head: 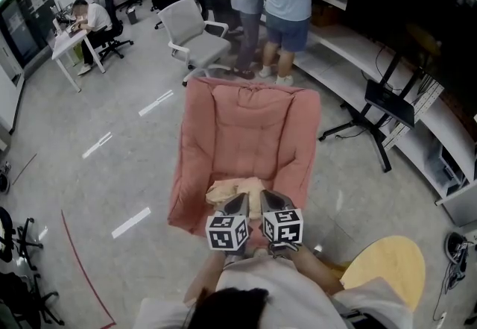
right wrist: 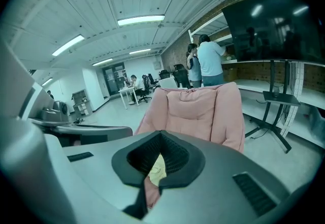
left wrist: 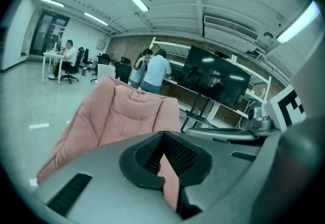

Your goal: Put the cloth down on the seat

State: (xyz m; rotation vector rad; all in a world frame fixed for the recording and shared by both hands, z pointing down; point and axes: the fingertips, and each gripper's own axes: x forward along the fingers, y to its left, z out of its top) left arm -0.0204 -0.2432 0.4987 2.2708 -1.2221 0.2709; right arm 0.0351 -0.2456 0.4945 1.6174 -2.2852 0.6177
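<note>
1. Cloth (head: 235,189): lies bunched at the front of the pink seat (head: 253,133), apparently resting there.
2. Left gripper (left wrist: 162,137): fingers closed together, with only the seat's pink showing behind them.
3. Right gripper (right wrist: 160,139): fingers pinched on a cream fold of the cloth, probably to steady it before release.

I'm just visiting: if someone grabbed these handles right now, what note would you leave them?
Left claw: shut; only the seat of the padded pink chair shows in its gap.
Right claw: shut, seemingly pinching the crumpled cream cloth.
Done: the cloth rests bunched on the front of the seat, both claws at its near edge.
Left to do: release, pull both claws clear.
</note>
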